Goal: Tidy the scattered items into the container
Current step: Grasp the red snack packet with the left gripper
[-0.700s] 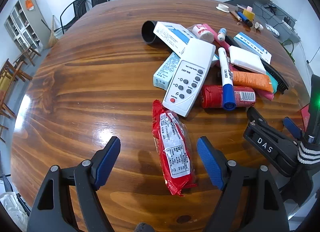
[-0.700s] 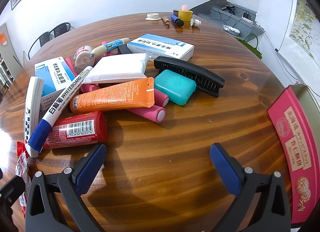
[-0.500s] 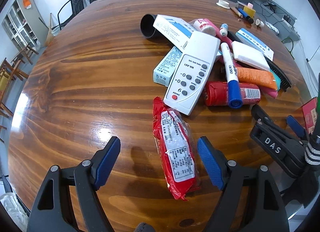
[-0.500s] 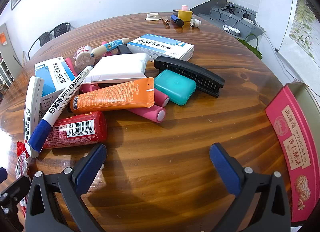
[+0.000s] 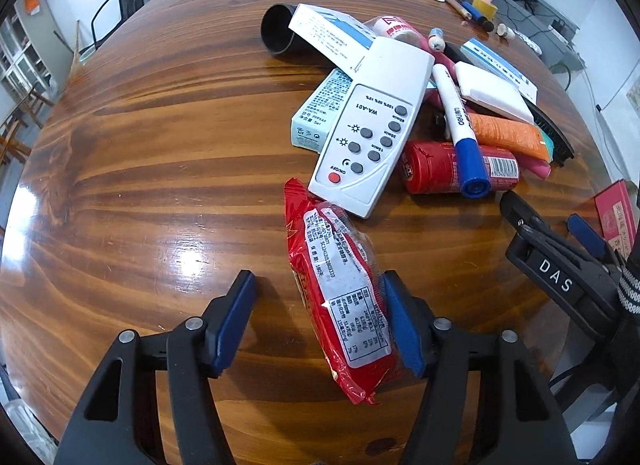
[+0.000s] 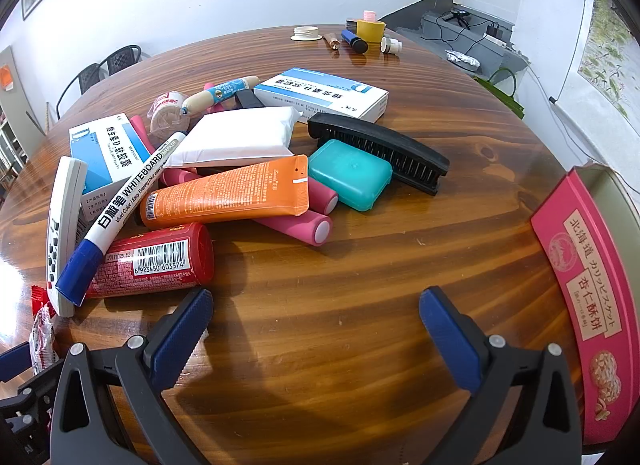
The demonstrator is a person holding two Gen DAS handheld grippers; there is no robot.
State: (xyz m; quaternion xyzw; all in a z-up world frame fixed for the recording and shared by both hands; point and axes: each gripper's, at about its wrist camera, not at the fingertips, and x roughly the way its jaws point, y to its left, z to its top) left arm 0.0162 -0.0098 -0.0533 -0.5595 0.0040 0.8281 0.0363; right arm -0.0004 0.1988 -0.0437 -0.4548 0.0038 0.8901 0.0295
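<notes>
In the left wrist view, the red snack packet (image 5: 340,289) is seen lying on the wooden table (image 5: 140,185) between the parted jaws of the left gripper (image 5: 320,321); the right pad appears to touch its edge, the left pad stands clear, so no grip is shown. Above it the white remote (image 5: 372,133) is shown face-on. In the right wrist view only a sliver of that packet (image 6: 40,329) is caught at the left edge, and the remote (image 6: 64,233) is seen edge-on. The right gripper (image 6: 316,329) is held wide open over bare wood. At the far right, the pink container (image 6: 580,285) is cut off by the frame; its inside cannot be made out.
</notes>
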